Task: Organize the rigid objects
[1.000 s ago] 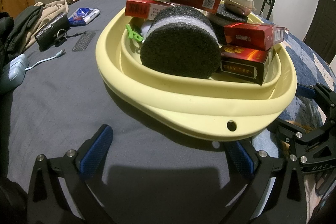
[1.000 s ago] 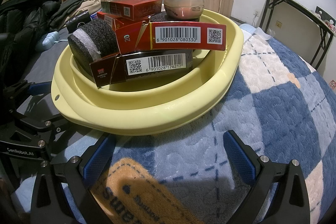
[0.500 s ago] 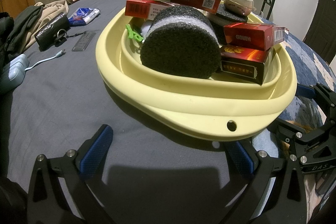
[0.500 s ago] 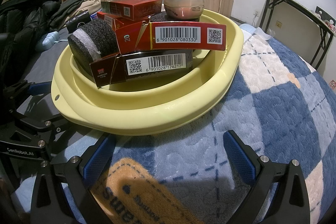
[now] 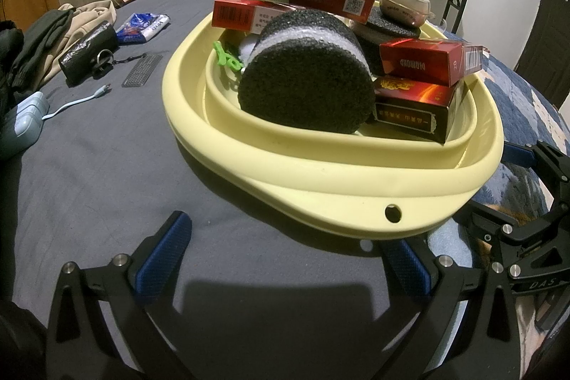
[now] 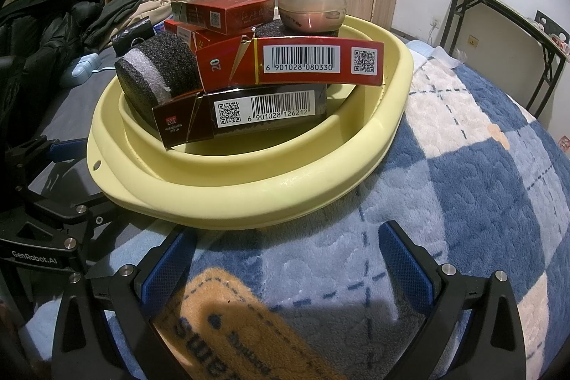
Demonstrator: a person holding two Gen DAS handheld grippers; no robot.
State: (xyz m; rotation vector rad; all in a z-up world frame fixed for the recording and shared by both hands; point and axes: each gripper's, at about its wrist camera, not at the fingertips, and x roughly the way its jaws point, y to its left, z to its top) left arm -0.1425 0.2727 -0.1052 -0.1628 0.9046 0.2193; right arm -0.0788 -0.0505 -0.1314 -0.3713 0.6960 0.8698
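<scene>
Smooth plastic basin, fleecy blanket

Nothing has changed since the earlier pictures.

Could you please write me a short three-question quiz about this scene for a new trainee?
1. True or false: the left claw is shut on the rim of the yellow basin.
2. What sits on the flat black foam disc at the back of the basin: A) a green clip, B) a small lidded pot, C) a phone charger?
3. Fill in: in the right wrist view, the red box with the barcode rests on a ____ box.

Key
1. False; both the left claw and the right claw are open and empty.
2. B, the small lidded pot.
3. Dark, the dark box.
</scene>
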